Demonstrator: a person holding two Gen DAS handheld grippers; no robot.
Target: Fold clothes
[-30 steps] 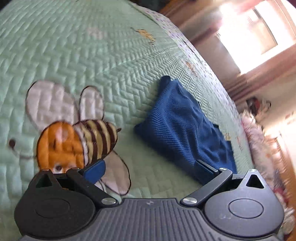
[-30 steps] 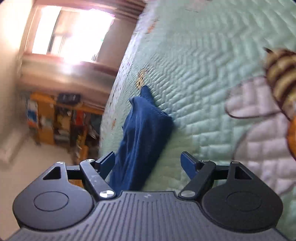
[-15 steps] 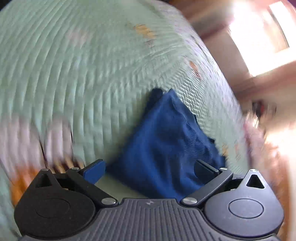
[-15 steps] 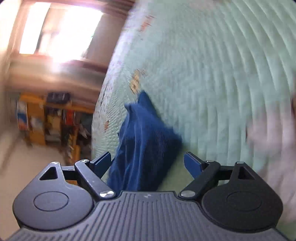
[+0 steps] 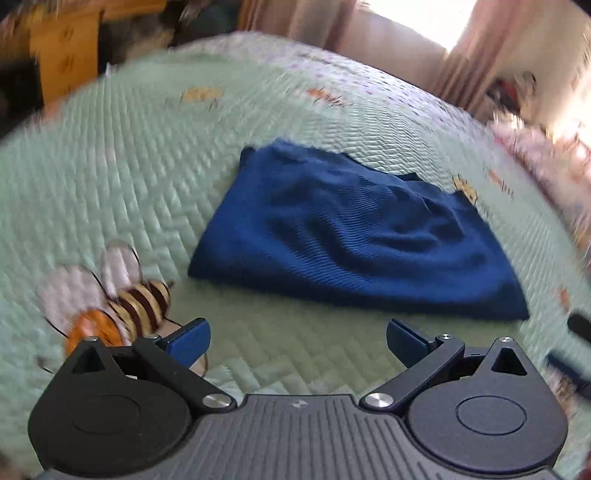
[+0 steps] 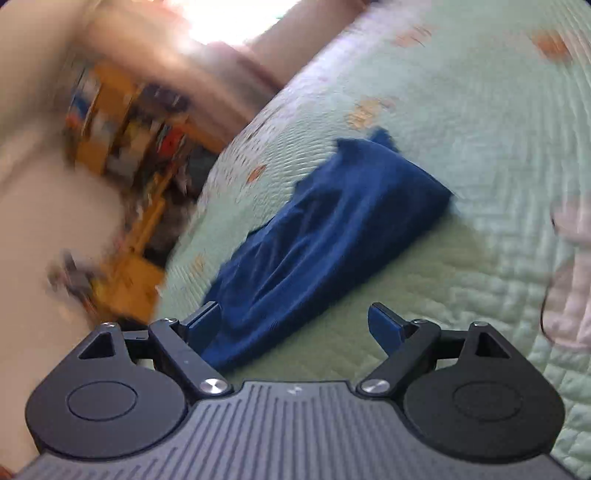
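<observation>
A dark blue knit garment (image 5: 351, 236) lies folded and flat on the pale green quilted bed cover (image 5: 129, 147). It also shows in the right wrist view (image 6: 325, 240), running from lower left to upper right. My left gripper (image 5: 297, 338) is open and empty, held just short of the garment's near edge. My right gripper (image 6: 295, 321) is open and empty, above the garment's near end, with its left finger (image 6: 203, 321) over the cloth. Both views are blurred by motion.
A bee picture (image 5: 122, 310) is sewn on the cover at the left. The bed's edge (image 6: 221, 162) drops off to the left, with an orange wooden shelf (image 6: 122, 122) beyond. A bright window (image 5: 424, 18) and curtains stand behind the bed.
Both grippers have swung and pulled back, so the blue garment now lies centred ahead of the left one and more fully in view. Both stayed open. The garment has not moved.
</observation>
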